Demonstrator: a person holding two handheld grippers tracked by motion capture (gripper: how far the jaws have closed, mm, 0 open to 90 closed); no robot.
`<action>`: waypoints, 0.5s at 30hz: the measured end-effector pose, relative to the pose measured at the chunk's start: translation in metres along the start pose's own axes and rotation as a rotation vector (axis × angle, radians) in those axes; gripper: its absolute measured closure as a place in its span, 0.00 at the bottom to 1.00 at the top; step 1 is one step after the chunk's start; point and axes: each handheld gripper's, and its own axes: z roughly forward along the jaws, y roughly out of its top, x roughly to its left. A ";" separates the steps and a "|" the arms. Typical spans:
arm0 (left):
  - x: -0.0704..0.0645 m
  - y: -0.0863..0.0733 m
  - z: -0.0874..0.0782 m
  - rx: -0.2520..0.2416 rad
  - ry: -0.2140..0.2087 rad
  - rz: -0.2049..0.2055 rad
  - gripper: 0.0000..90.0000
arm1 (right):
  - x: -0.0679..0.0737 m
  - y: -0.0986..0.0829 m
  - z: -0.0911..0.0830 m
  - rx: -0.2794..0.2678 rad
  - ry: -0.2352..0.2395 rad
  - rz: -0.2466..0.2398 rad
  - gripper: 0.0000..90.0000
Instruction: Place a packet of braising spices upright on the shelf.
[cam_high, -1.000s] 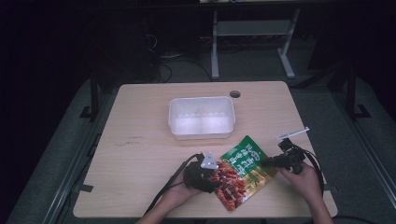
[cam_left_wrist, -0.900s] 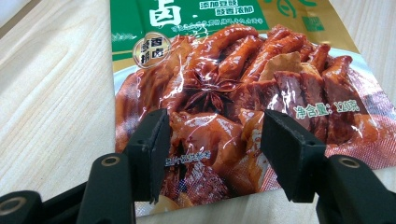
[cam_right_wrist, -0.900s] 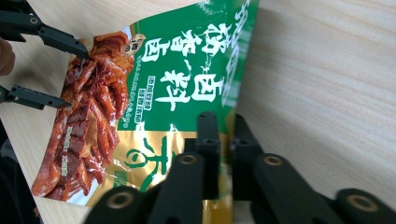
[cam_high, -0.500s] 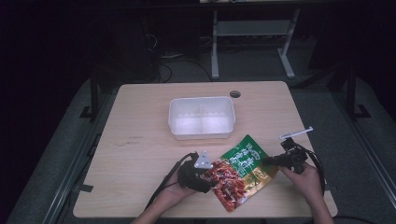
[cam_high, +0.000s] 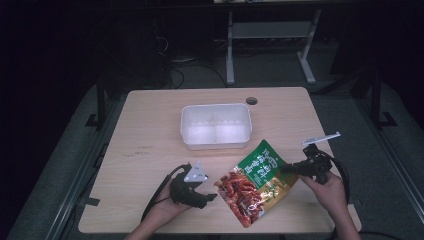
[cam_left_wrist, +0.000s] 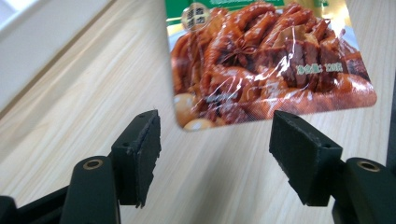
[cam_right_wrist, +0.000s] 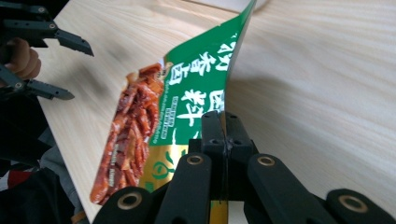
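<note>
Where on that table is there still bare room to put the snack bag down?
Bare wood lies left of the white tub, out to the table's left edge, and behind the tub near the round hole. The near edge is crowded: the open left gripper, the snack bag and the right gripper pinching it.

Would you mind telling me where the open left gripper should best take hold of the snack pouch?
Probably its near flat edge: the left gripper faces the snack pouch with jaws apart, while the right gripper pinches the far edge, lifting it.
</note>
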 end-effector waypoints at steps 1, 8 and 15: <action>0.001 -0.003 -0.004 0.001 0.008 -0.001 0.36 | 0.002 0.001 -0.001 -0.003 0.000 -0.002 0.99; 0.012 -0.025 -0.019 0.004 0.040 -0.033 0.36 | 0.023 0.017 -0.015 -0.026 0.035 -0.038 0.99; 0.022 -0.041 -0.029 -0.018 0.064 -0.073 0.35 | 0.044 0.036 -0.021 -0.022 0.048 -0.082 0.99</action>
